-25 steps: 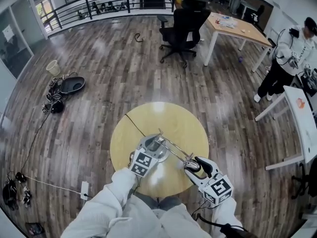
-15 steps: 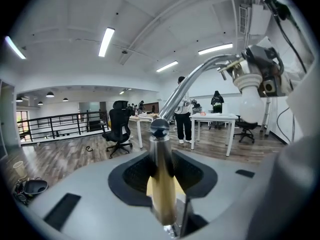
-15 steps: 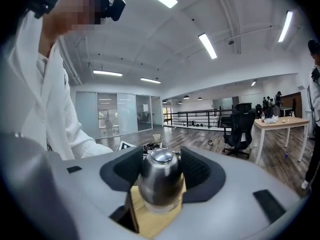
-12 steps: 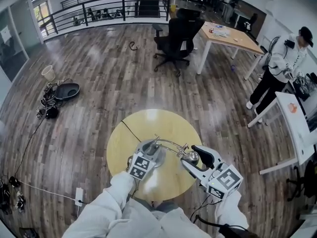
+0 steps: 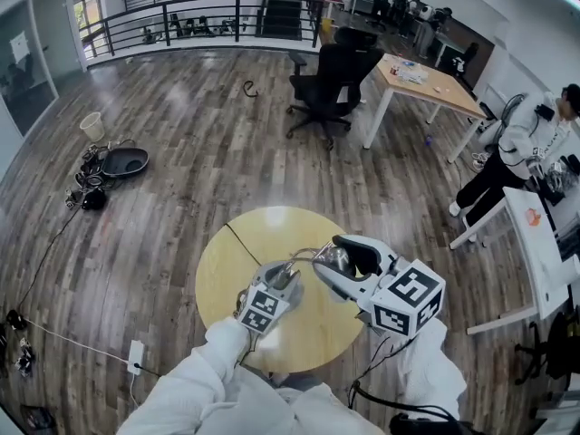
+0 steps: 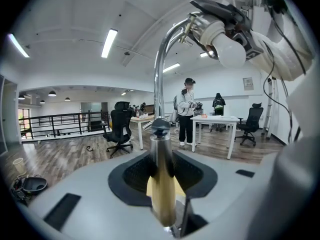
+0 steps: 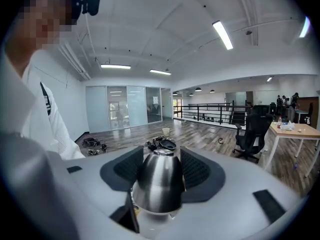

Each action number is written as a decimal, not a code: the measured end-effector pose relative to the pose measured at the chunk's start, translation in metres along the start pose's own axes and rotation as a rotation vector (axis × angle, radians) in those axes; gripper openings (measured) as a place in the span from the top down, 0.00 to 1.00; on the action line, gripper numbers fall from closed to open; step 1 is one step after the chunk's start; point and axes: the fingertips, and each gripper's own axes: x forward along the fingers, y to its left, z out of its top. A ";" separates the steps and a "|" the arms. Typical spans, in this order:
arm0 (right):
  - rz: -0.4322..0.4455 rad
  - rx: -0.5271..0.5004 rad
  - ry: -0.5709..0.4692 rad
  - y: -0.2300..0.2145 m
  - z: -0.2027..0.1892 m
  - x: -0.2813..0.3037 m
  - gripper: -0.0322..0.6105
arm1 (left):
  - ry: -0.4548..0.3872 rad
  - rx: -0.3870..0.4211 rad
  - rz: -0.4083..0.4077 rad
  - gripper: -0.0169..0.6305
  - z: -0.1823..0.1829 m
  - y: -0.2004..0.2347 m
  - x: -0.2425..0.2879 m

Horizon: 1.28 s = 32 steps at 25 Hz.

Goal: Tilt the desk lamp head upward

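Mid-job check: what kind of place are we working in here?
It looks like an open-plan office or lab, possibly on an upper level. There is a wooden desk with a black office chair, a wood-plank floor, and a black railing along the far edge.
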 end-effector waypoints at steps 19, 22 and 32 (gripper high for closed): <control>0.069 -0.007 -0.019 -0.002 0.024 0.027 0.57 | -0.031 -0.015 0.014 0.78 -0.004 0.001 0.003; 0.060 -0.075 -0.036 0.000 0.025 0.022 0.57 | -0.039 -0.055 -0.010 0.78 -0.007 0.000 0.001; 0.092 -0.001 -0.111 -0.003 0.026 0.006 0.57 | -0.051 -0.101 0.013 0.78 -0.006 0.004 -0.023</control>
